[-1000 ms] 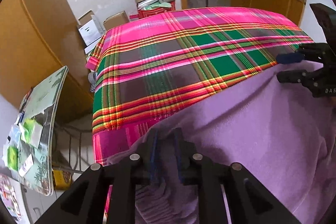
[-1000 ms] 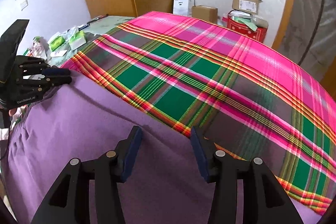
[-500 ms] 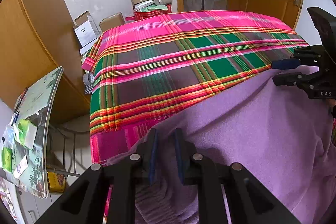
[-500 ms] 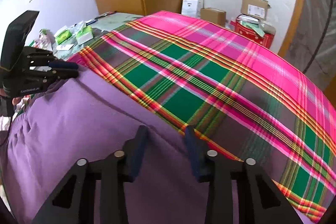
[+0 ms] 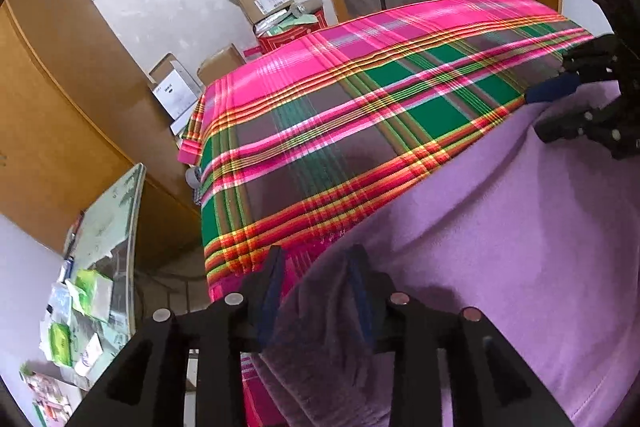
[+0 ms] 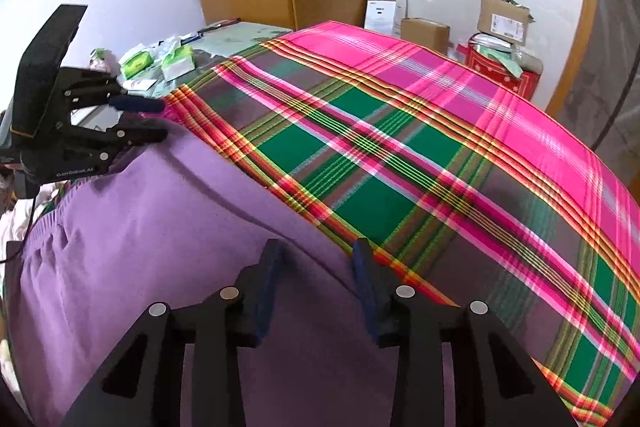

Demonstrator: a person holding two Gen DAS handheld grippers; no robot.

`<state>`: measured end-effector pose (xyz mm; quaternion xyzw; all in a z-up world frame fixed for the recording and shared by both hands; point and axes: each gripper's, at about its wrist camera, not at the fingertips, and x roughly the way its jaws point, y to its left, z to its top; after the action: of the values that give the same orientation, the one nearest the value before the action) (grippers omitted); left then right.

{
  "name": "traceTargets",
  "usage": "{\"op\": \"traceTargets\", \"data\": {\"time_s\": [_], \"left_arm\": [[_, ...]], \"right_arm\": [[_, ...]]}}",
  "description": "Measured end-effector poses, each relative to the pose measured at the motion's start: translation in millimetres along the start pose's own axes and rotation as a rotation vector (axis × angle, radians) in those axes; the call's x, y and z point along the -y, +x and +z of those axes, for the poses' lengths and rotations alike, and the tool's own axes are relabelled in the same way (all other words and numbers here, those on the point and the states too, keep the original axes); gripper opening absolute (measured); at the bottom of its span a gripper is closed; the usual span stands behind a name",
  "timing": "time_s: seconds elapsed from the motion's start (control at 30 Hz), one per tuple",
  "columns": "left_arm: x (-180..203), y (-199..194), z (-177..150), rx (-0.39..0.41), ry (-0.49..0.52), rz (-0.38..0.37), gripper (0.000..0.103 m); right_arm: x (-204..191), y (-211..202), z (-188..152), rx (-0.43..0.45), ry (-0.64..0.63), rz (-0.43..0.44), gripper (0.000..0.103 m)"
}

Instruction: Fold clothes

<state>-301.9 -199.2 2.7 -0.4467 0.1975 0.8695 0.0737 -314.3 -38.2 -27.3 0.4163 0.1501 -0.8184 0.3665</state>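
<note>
- Left gripper (image 5: 316,267): jaws opening, with a bunched fold of the purple garment (image 5: 520,227) between them. Pads appear to be coming off the cloth, so no firm clamp now.
- Right gripper (image 6: 316,259): jaws opening, set apart over the garment's far edge. Fabric lies under and between the fingers; no pinch is visible.
- In the right wrist view the left gripper sits at the garment's other end, with a clear gap between its two fingers.
- Garment lies spread along the near side of the plaid cloth (image 6: 400,155) covering the table, its far edge running straight between the two grippers.
- Judged step: a fold has been laid and both ends are being released.
- Risk: the bunched fold at the left jaws may snag a pad and drag, pulling the edge askew.
- Risk: the knit could slide on the plaid cloth when the grippers withdraw, or the cloth could shift with it.
- Side table (image 6: 224,39) with tissue packs (image 6: 176,61) stands just beside the left end; a wide withdrawal could clip it.
</note>
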Motion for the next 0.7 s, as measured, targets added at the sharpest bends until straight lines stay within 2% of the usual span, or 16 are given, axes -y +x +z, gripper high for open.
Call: {"op": "traceTargets", "data": {"time_s": [0.1,0.27,0.5,0.7], "left_arm": [[-4,2,1,0.006,-0.023,-0.019,0.034],[-2,2,0,0.023,-0.034,-0.008,0.031],[14,0,-2,0.04,0.015,0.008,0.01],[17,0,-3,0.052,0.035,0.013,0.005]], "right_arm": [[0,1,0,0.004,0.001,-0.003,0.04],[0,1,0,0.01,0.006,-0.001,0.041],[-1,1,-1,0.009,0.004,-0.013,0.041],[-2,1,-1,0.013,0.002,-0.021,0.04]]}}
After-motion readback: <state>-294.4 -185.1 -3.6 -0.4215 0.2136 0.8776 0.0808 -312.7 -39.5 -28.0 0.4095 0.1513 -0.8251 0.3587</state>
